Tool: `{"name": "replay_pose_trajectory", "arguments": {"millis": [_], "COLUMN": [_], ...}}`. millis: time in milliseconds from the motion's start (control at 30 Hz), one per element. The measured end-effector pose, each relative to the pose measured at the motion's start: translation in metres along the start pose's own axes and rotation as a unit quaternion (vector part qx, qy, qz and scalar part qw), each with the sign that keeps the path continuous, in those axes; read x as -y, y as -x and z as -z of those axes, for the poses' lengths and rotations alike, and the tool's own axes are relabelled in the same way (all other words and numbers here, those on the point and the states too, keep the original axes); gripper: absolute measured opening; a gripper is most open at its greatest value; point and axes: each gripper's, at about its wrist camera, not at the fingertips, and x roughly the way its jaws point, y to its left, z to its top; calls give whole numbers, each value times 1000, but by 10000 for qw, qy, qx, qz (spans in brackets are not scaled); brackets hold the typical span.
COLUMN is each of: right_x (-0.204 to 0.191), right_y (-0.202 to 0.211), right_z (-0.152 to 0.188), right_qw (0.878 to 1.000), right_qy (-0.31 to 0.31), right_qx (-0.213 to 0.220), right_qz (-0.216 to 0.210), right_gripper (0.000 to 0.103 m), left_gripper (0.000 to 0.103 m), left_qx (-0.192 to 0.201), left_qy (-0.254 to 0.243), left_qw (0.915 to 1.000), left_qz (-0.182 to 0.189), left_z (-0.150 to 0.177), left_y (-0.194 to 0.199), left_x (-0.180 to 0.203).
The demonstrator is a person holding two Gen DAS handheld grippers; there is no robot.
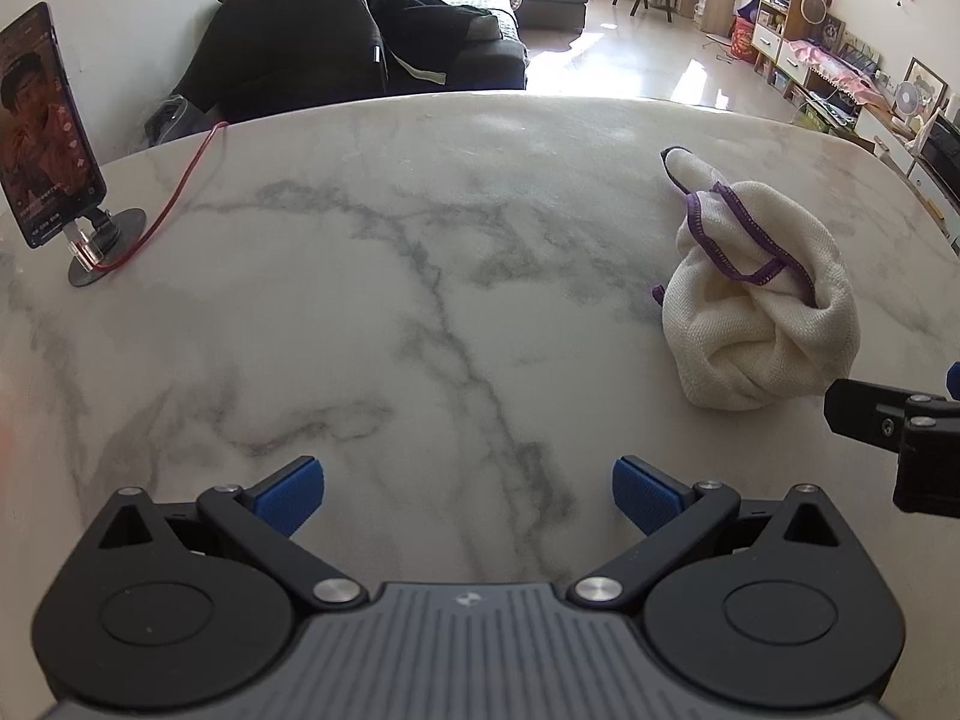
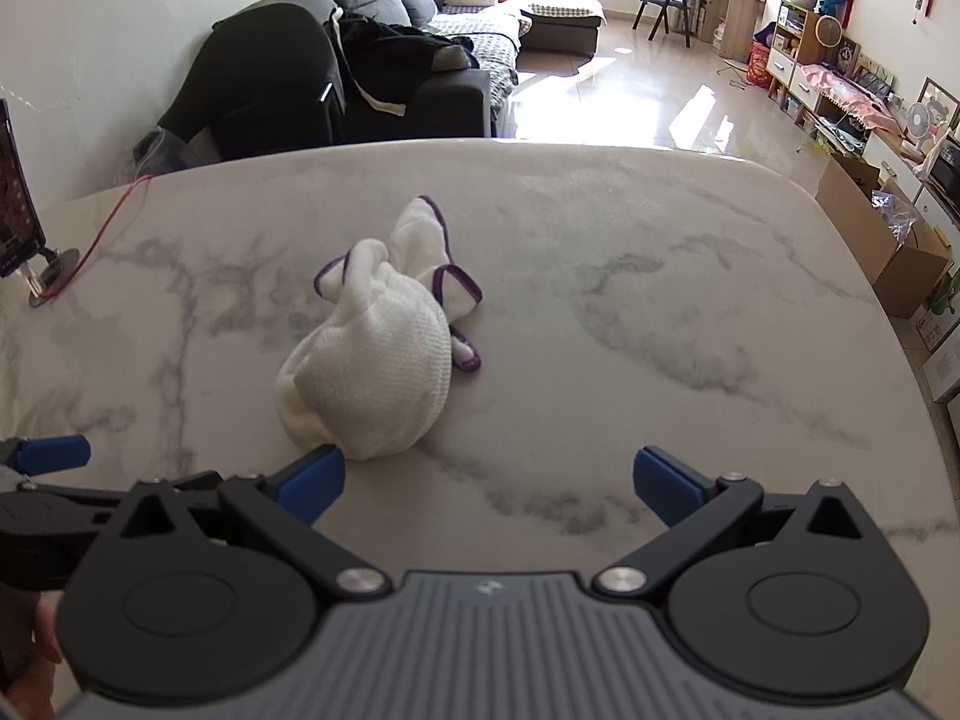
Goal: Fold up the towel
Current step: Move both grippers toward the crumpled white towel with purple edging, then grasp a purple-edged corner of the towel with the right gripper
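Observation:
A white towel (image 1: pixel 762 300) with purple stitched edging lies crumpled in a heap on the marble table (image 1: pixel 420 276). In the left wrist view it is ahead and to the right of my left gripper (image 1: pixel 468 495), which is open and empty above the table. In the right wrist view the towel (image 2: pixel 372 360) lies just ahead of my right gripper (image 2: pixel 489 486), a little left of centre, its near end close to the left fingertip (image 2: pixel 312 483). The right gripper is open and empty. Part of the right gripper shows at the right edge of the left wrist view (image 1: pixel 900 426).
A phone (image 1: pixel 42 126) on a round stand with a red cable (image 1: pixel 174 198) sits at the table's far left. Beyond the far table edge are a dark sofa (image 2: pixel 336 72), a chair, shelves and cardboard boxes (image 2: pixel 882 240) on the right.

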Motion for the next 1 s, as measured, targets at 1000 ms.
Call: {"name": "replay_pose_trajectory", "arguments": {"millis": [1000], "right_x": [-50], "right_y": [-20], "right_z": [-61], "right_qw": [9997], "right_qy": [-218], "right_qx": [89], "right_qz": [-32], "right_gripper": [98], "left_gripper": [102], "left_qx": [23], "left_qy": [78], "left_qw": [9999], "left_qz": [-75], "left_z": [2], "left_y": [7], "left_x": [-9]}}
